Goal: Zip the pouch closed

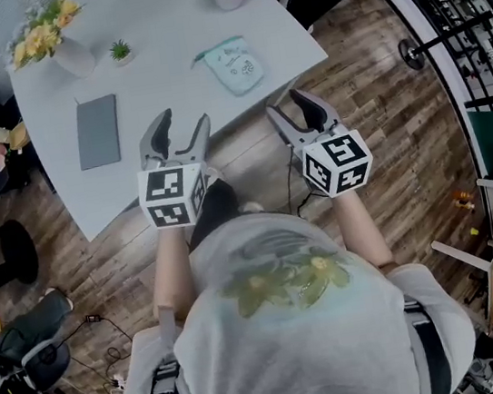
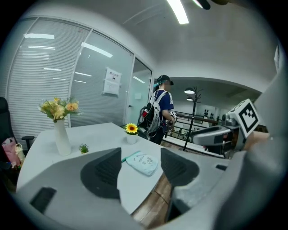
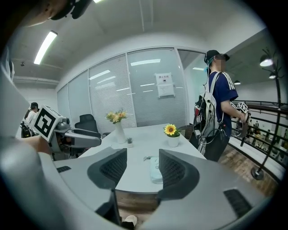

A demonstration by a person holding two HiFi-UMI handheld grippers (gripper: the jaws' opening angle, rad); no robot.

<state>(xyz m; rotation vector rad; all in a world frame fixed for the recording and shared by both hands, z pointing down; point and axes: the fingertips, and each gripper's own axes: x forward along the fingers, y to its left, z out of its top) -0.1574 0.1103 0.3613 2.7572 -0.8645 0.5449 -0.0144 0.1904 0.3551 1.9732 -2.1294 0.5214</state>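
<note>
Two grippers, the left gripper (image 1: pixel 183 129) and the right gripper (image 1: pixel 286 106), hang released, jaws wide apart with nothing between them, just short of the white table's (image 1: pixel 159 39) near edge. The pale green pouch (image 1: pixel 236 64) lies flat on the table beyond and between them, well apart from both. To do the reach well, I judge one gripper should pin the fabric beside the zip while the other takes the pull, which seems to sit at the pouch's left corner. Only the head view shows the grey notebook (image 1: pixel 97 131) at left. Only the gripper views show a person with a backpack (image 3: pixel 219 103) standing past the sunflower pot (image 3: pixel 173 136).
</note>
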